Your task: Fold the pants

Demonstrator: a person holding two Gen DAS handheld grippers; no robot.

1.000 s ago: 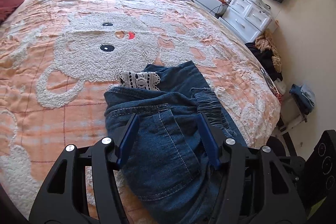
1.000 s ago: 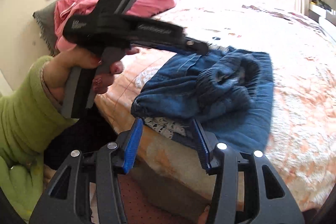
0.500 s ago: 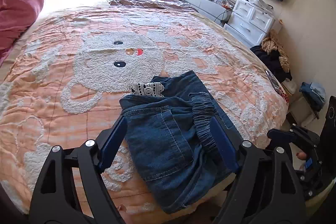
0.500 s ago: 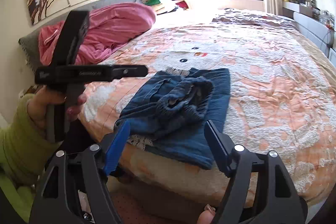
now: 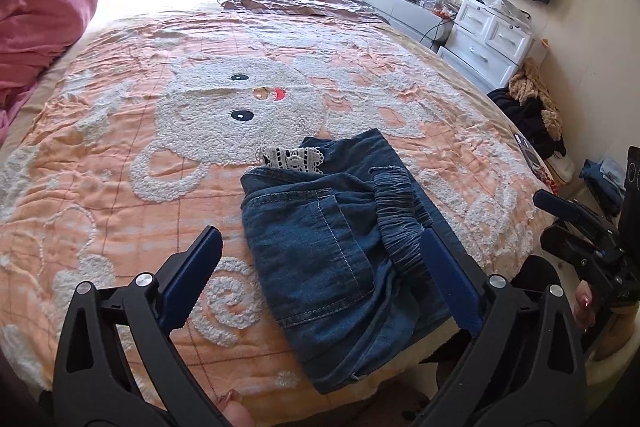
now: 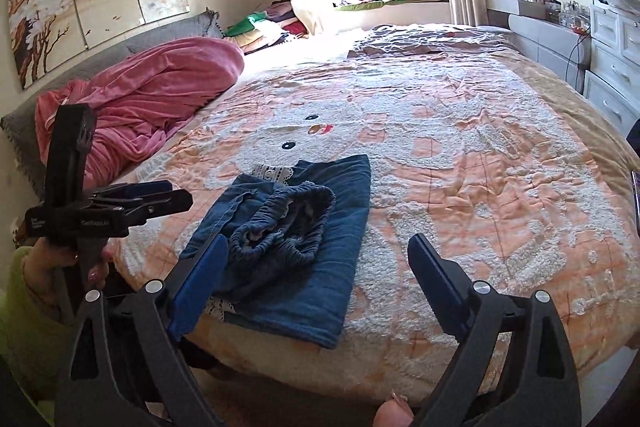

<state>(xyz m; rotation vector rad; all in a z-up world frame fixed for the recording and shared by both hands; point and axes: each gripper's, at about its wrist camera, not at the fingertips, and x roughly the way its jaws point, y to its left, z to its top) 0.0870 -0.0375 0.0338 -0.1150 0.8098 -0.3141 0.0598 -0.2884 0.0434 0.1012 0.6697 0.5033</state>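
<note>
Left wrist view first: the left gripper [image 5: 320, 273] is spread wide, its jaws having just been opening, nothing pinched between them, blue pads clear of the cloth on either side. Beyond it the pants [image 5: 340, 239] lie folded into a compact denim bundle near the front edge of the bed [image 5: 120, 155], on the peach bedspread with its fluffy white bear face [image 5: 236, 111]. A strip of white lace trim [image 5: 292, 158] peeks out at the far end of the bundle, and the gathered elastic waistband [image 5: 396, 203] sits on top, toward the right side. Off at the right edge, the right gripper [image 5: 580, 227] shows from the side, held in a hand [image 5: 584, 303].

Over to the right wrist view: the right gripper's jaws have just been opening too and stand far apart, empty, hanging off the bed's near edge. The pants rest between and beyond its fingers, untouched. At left, a hand in a green sleeve [image 6: 24, 307] holds the left gripper, well apart from the denim. A pink blanket [image 6: 152, 99] is heaped by the headboard.
</note>
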